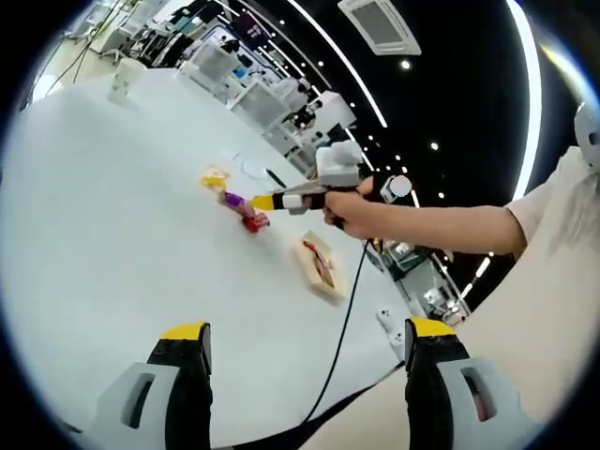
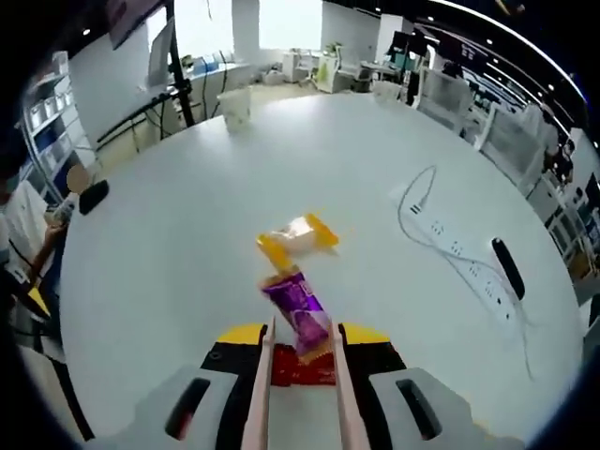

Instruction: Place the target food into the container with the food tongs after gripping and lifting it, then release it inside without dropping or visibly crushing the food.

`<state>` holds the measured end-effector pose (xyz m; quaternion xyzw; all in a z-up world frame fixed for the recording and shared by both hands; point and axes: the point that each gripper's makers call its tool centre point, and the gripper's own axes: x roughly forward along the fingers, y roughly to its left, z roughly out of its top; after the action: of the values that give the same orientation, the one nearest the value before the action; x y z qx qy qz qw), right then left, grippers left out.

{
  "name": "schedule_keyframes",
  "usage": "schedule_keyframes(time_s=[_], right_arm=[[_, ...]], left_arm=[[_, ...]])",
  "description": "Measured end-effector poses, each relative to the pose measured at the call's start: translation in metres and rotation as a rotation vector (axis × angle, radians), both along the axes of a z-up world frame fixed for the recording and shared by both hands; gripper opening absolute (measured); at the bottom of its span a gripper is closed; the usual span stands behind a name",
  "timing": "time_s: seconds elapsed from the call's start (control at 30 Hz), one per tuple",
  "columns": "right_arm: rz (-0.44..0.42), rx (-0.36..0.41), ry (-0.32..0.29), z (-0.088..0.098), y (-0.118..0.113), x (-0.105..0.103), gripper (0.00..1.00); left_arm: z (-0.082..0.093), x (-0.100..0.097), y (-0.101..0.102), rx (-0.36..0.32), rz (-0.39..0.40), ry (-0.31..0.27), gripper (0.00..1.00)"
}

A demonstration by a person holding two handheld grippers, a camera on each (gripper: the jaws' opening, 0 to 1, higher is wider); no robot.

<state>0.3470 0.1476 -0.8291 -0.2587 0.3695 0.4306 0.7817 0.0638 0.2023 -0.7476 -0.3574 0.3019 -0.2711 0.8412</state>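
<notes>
Purple snack (image 2: 300, 317) | between tongs (image 2: 265, 394) | red pack (image 2: 302, 367) half-hidden

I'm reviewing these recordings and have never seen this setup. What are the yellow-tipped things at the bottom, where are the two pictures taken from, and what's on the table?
There is no robot: a person holds a two-jaw gripper in each hand, each carrying a fisheye camera. The left gripper, jaws wide apart, holds nothing. Its view shows the person's hand carrying the right gripper, which squeezes the food tongs. The tong tips flank a purple snack packet with a red packet beneath; whether it is gripped is unclear. On the white table also lie a yellow-ended packet, a power strip with cable, a paper cup and a shallow container.
</notes>
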Motion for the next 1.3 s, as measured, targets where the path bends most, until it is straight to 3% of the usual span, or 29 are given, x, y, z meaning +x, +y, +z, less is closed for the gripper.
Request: schedule_keyframes(time_s=[0.2, 0.83, 1.0, 1.3], right_arm=[[0.031, -0.038, -0.015, -0.008, 0.002, 0.003, 0.29], [0.047, -0.052, -0.016, -0.018, 0.011, 0.008, 0.29], [0.015, -0.052, 0.026, -0.027, 0.008, 0.012, 0.29], [-0.006, -0.036, 0.041, -0.026, 0.006, 0.006, 0.29]], left_arm=[[-0.001, 0.0, 0.001, -0.005, 0.013, 0.007, 0.85], [-0.004, 0.0, 0.009, -0.025, 0.066, 0.029, 0.85], [-0.006, -0.001, 0.009, -0.023, 0.061, 0.037, 0.85], [-0.008, 0.003, 0.011, -0.017, 0.062, 0.037, 0.85]])
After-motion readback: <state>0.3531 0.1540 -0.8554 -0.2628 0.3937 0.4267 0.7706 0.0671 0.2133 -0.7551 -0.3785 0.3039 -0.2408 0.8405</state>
